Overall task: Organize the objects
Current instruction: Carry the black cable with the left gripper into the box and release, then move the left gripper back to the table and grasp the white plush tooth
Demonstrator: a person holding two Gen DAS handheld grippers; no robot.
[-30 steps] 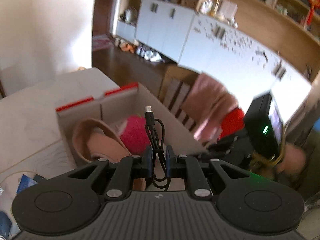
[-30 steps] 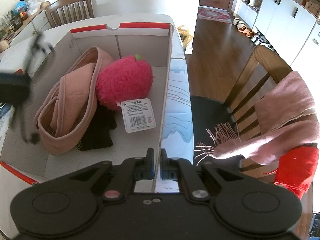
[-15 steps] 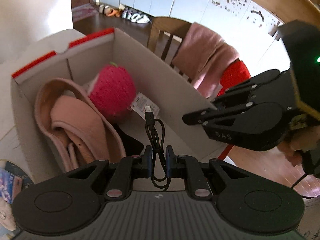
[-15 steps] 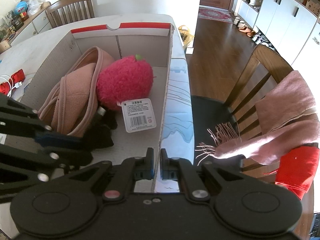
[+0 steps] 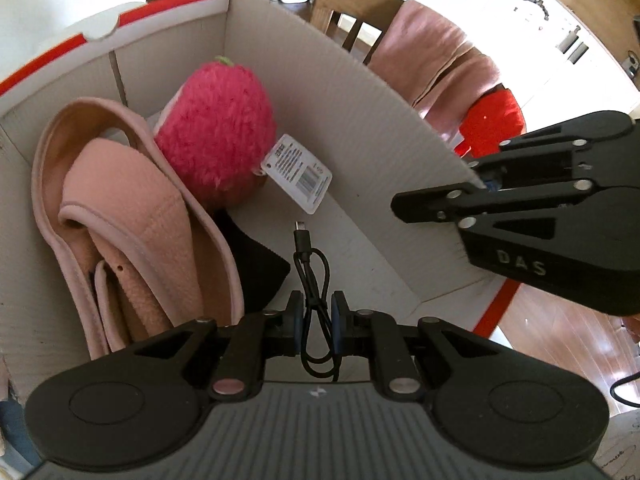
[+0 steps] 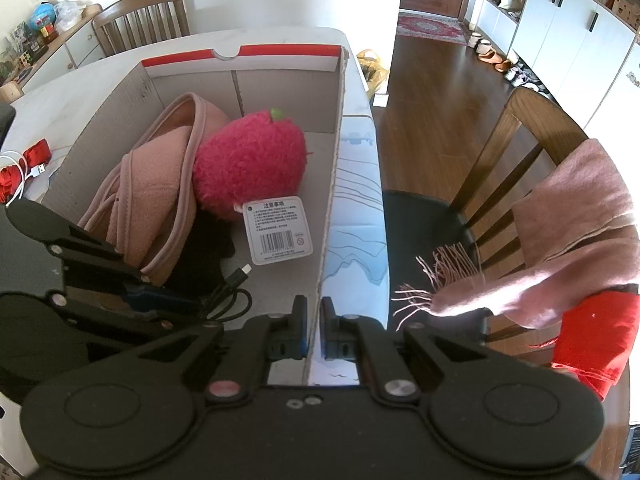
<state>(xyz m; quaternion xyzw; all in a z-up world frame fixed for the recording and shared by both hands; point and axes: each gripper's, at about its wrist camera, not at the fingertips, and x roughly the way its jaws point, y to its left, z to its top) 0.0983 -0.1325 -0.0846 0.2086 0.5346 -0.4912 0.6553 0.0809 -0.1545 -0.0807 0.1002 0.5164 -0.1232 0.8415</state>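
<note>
The black cable (image 5: 314, 280) has been carried down into the cardboard box (image 5: 360, 128), where a second ago it was held up above the rim. It is pinched in a small bundle by the nearly closed left gripper (image 5: 316, 322), just over the box floor. The pink band (image 5: 132, 216) and the red plush fruit (image 5: 218, 132) are already inside. The box wall is clamped by the closed right gripper (image 6: 314, 330). Letting go is probably all that is left.
</note>
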